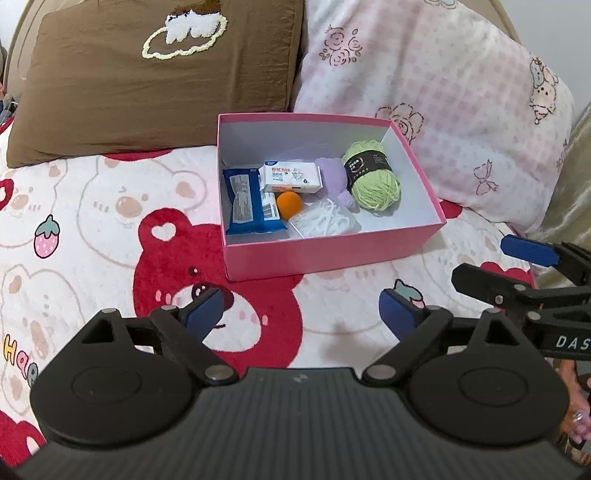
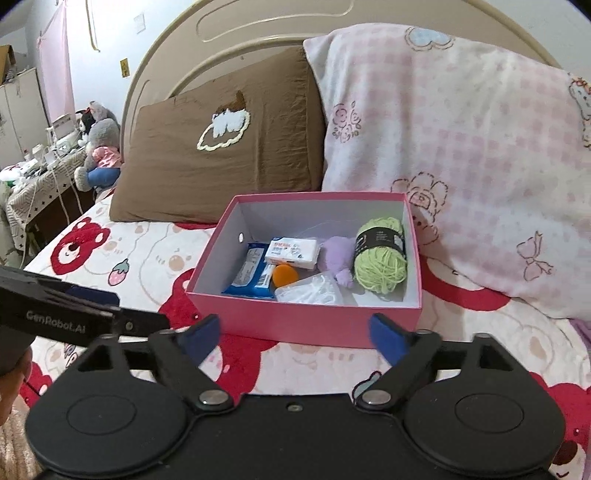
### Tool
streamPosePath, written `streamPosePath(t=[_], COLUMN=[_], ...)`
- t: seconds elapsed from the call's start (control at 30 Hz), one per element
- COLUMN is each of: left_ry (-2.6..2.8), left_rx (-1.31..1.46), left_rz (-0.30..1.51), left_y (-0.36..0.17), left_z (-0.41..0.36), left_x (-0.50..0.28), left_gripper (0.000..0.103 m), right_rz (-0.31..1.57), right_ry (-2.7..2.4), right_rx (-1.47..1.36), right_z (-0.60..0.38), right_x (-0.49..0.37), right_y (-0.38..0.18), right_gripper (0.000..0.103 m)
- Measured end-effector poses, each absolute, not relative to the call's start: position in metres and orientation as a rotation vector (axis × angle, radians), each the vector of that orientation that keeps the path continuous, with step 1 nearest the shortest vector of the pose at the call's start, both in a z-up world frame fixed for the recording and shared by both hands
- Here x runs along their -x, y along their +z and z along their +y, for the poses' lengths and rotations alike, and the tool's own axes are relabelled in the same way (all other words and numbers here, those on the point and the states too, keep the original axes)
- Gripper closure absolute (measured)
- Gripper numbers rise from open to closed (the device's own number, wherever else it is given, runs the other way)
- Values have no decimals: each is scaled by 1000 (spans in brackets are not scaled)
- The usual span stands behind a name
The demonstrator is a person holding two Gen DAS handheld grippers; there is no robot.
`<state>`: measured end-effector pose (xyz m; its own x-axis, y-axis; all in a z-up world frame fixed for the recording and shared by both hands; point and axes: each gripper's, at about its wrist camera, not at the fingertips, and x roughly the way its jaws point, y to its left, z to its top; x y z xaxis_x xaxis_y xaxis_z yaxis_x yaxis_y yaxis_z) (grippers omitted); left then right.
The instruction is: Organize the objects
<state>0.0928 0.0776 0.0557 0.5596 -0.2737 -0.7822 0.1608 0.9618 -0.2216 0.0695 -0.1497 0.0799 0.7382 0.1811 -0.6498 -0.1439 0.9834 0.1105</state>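
An open pink box (image 1: 332,254) (image 2: 295,325) stands on the bed. Inside lie a green yarn ball (image 1: 373,175) (image 2: 380,254), a blue packet (image 1: 245,201) (image 2: 247,273), a white tissue pack (image 1: 290,177) (image 2: 293,251), an orange ball (image 1: 290,205) (image 2: 283,275), a purple soft item (image 1: 332,177) (image 2: 334,253) and a clear bag of white string (image 1: 325,221) (image 2: 310,293). My left gripper (image 1: 301,312) is open and empty, in front of the box. My right gripper (image 2: 295,334) is open and empty, close to the box's near wall; it also shows in the left wrist view (image 1: 491,262).
A brown pillow (image 1: 155,81) (image 2: 221,147) and a pink checked pillow (image 1: 436,99) (image 2: 461,166) lean on the headboard (image 2: 258,33) behind the box. The bear-print blanket (image 1: 92,221) covers the bed. A cluttered bedside table (image 2: 40,173) with plush toys stands at the left.
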Motion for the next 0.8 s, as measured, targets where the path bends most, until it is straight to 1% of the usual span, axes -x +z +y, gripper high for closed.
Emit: streamPosePath(t=[0.03, 0.07, 0.17, 0.23, 0.33, 0.5, 0.67, 0.8], left_ry=[-252, -248, -259, -271, -264, -218, -202, -191], left_rx=[128, 124, 122, 119, 104, 94, 78, 60], left_rz=[942, 942, 958, 976, 987, 1000, 1005, 1011], left_y=[56, 55, 50, 45, 41, 36, 35, 35], left_z=[76, 75, 69, 64, 58, 55, 55, 54], left_x=[-92, -92, -91, -90, -90, -91, -93, -94], left_gripper=[8, 6, 5, 4, 0, 0, 0, 0], right_rz=[721, 727, 741, 765, 769, 797, 800, 802], right_ry=[179, 178, 171, 158, 147, 156, 126, 126], right_rx=[-60, -66, -44, -34, -70, -123, -56, -70], right_z=[-151, -151, -150, -149, -153, -161, -158, -160], right_x=[-70, -70, -71, -73, -72, -73, -73, -73], right_y=[80, 79, 78, 77, 75, 71, 65, 64], right_gripper=[8, 4, 1, 1, 0, 0, 0, 0])
